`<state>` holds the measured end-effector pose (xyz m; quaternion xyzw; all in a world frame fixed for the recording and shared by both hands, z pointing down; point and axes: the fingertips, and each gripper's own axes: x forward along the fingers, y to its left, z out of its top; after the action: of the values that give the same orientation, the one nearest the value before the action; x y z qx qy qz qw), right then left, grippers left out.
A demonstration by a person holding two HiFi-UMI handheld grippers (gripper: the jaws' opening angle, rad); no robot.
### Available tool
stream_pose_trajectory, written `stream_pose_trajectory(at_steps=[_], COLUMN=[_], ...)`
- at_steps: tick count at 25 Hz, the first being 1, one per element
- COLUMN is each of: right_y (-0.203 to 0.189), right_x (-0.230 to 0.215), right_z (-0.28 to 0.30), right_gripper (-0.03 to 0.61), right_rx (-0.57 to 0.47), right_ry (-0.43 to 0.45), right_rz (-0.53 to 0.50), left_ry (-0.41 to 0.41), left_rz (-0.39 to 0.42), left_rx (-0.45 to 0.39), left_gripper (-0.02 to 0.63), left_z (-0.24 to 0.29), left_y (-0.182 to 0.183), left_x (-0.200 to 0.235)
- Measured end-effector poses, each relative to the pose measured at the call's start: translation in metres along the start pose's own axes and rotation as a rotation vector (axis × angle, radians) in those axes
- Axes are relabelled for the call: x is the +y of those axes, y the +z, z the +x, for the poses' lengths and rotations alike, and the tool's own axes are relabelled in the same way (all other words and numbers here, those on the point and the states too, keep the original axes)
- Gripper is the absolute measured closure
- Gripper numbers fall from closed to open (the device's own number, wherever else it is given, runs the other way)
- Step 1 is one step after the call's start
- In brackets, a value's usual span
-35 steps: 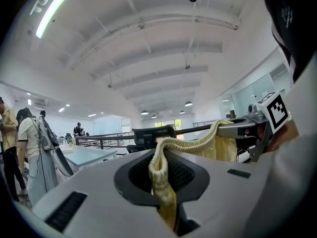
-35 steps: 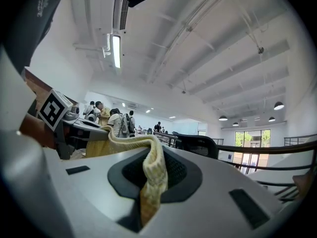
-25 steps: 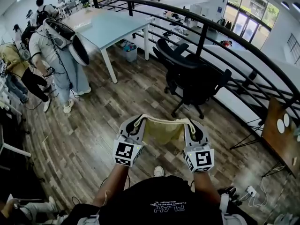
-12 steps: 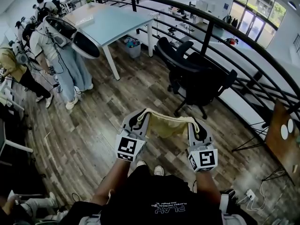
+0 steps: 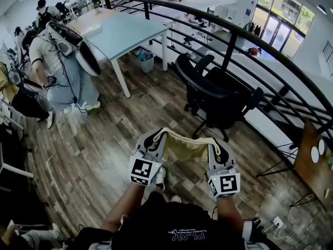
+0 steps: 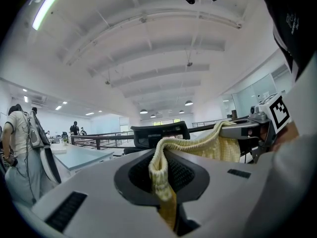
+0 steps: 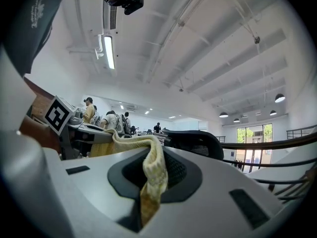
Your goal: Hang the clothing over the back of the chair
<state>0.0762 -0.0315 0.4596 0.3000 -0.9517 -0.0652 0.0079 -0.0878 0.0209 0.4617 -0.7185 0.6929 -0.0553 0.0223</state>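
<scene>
1. The wooden floor [image 5: 93, 139] has slid back under me over the last second. The table [image 5: 119, 33] and the person [image 5: 62, 61] standing off to the left of my left gripper have shifted in my view. My shoe [image 5: 160, 177] now shows just under that gripper, so I am walking forward, not yet hanging anything.

2. The black chair [image 5: 218, 95] stands ahead of both grippers, a little to the right, with the railing [image 5: 244, 35] behind it. It sits nearer than a second ago but is still well apart from my tips. From each gripper its backrest [image 6: 161, 133] [image 7: 195, 140] shows just past the cloth and about level with it.

3. The clothing [image 5: 182, 145], a pale yellow knit, hangs stretched between my two grippers exactly as before. Its top edge is taut and its middle sags. Nothing has slipped, and it touches nothing but my jaws.

4. My left gripper [image 5: 156, 135] stays nearly closed, clamped on one end of the knit edge [image 6: 161, 182].

5. My right gripper [image 5: 216, 142] is the same, pinched on the other end [image 7: 151, 177].

6. I judge this to be the carry stage. I still have to close the gap, lift the cloth above the backrest and lower it over before letting go.
</scene>
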Motion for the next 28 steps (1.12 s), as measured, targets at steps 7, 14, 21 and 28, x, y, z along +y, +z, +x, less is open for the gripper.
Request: stream_pose_trajectory(at_steps=[7,14,21,28], right_y=[0.004,0.021,0.039,0.063], right_x=[-0.014,-0.027,-0.046,-0.063], right_z=[0.045,0.077,0.1,0.117], right_gripper=[0.54,0.54,0.54,0.54], right_rx=[-0.003,-0.02,-0.038,-0.071], right_ry=[-0.04,-0.081,-0.184,-0.309], right_rz=[0.057,-0.022,-0.067,-0.151], left_ry=[-0.032,-0.087,-0.177,-0.28], left_rz=[0.008,0.024,0.053,0.092], left_rx=[-0.056,-0.081,-0.13,-0.203], left_gripper=[0.577,0.577,0.577,0.575], left_z=[0.04,0.083,0.125,0.16], left_y=[0.014,0.028,0.049,0.078], left_x=[0.032,0.059,0.077,0.087])
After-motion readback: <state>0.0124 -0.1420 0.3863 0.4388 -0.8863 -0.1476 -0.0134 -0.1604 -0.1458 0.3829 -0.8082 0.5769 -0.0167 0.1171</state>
